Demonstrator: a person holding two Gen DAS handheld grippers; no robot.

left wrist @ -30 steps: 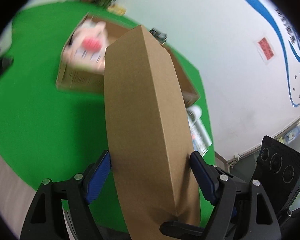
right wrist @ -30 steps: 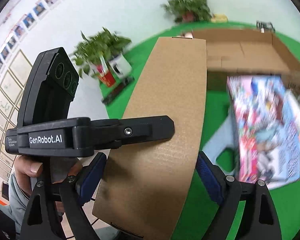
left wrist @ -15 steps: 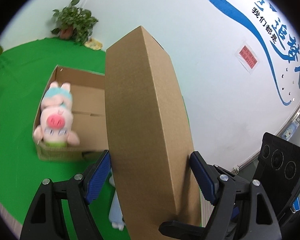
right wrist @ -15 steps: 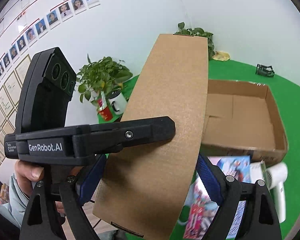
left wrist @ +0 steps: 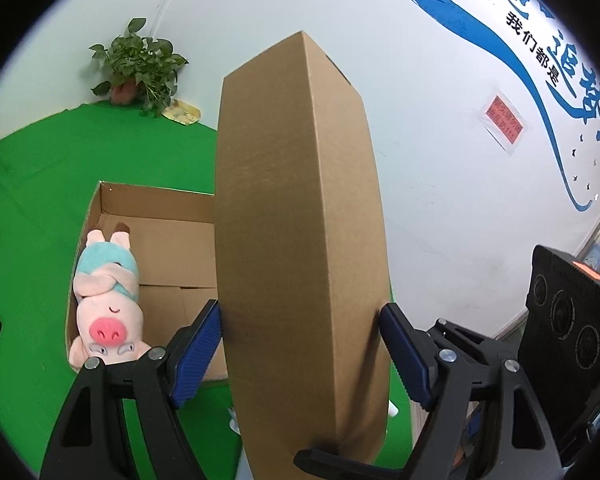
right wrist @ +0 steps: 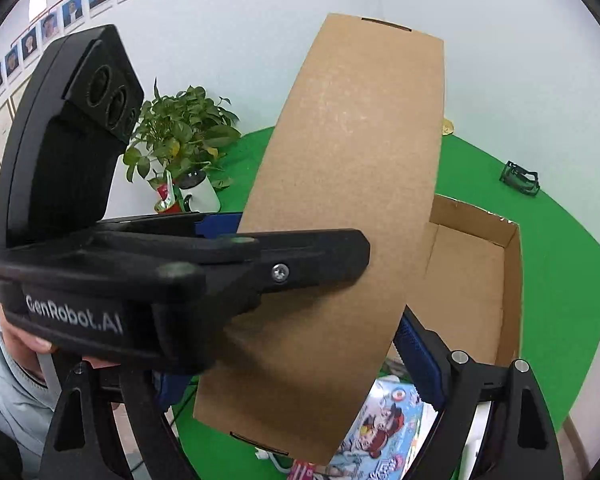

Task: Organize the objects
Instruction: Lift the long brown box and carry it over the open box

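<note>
Cardboard box [left wrist: 300, 208] clamped between both tongs, left [left wrist: 300, 344], right [right wrist: 288, 360].

I think I am looking into an office room. One white wall [left wrist: 440, 160] has a big blue swoosh with Chinese writing [left wrist: 540, 60] and a small red notice [left wrist: 503, 125]. Another wall shows rows of staff photos [right wrist: 72, 8]. Potted plants [right wrist: 180, 136] stand at the edge of a green mat [left wrist: 40, 184].

My left camera looks down along my fingers, close against the flat cardboard box [left wrist: 296, 216]. My right camera does likewise from the other side [right wrist: 340, 216]. Both share the open carton [left wrist: 156, 248] [right wrist: 472, 292] below.
</note>
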